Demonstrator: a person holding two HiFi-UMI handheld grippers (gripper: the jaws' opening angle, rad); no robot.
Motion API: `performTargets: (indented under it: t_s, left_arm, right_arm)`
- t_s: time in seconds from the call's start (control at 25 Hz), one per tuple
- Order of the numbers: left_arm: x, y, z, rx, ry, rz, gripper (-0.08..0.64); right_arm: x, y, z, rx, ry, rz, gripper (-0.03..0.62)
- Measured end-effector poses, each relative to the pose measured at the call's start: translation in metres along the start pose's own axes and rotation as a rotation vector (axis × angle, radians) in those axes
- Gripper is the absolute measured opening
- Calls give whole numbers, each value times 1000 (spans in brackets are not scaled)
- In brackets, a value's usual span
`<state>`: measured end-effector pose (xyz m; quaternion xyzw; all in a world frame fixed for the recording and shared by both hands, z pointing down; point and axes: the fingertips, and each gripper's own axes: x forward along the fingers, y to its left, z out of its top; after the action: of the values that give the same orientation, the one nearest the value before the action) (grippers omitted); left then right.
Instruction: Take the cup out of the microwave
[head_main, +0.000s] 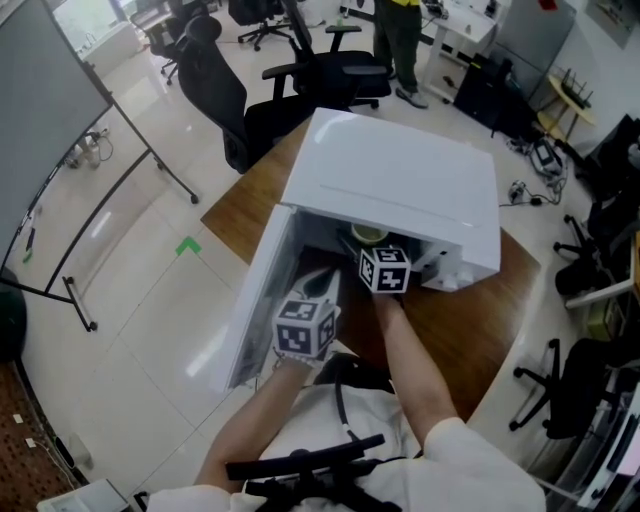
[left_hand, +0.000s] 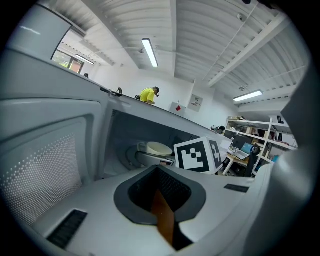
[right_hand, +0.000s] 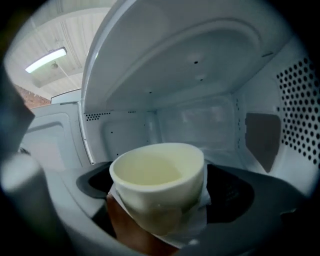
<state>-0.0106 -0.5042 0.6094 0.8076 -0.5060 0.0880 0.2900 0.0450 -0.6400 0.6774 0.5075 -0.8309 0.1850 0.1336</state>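
Cream cup sits inside open white microwave.

There's one white boxy microwave, one pale cream round cup, one brown wooden table, two marker-cubed handheld grippers, the left gripper and the right gripper, and one person in a yellow top.

Cream cup, upright, standing inside white microwave, microwave door swung wide open
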Motion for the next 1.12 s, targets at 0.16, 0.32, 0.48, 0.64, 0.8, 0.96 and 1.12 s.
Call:
performTargets:
  t_s: [0.16,0.32,0.48,0.64,0.8,0.96,1.12]
  left_arm:
    - [-4,3,-2,-1,2,9,-9]
    - [-5,1,-7,-6,6,8,-9]
    - [-6,1,-8,-9,8,7,-9]
    - [-6,2,-7,-13,1,9,-9]
    - [-6,5,-7,-23,-2,11,-9]
    - [-9,5,-8,-24,0,7,-9]
    - [-12,9,0,-25,-13,9,-9]
  right_arm:
    - [9,2,8,-26,-18,-2,606]
    - [12,4,7,-36,-17,-3,601]
    - [13,9,7,-64,-18,-1,543]
    - [13,7,6,-88,-17,-6,520]
    - [15,7,12,-104,-40,-17,487]
    - [12,8,12,-109,-47,-30,479]
    - [5,14,20,-114,-65,-35,479]
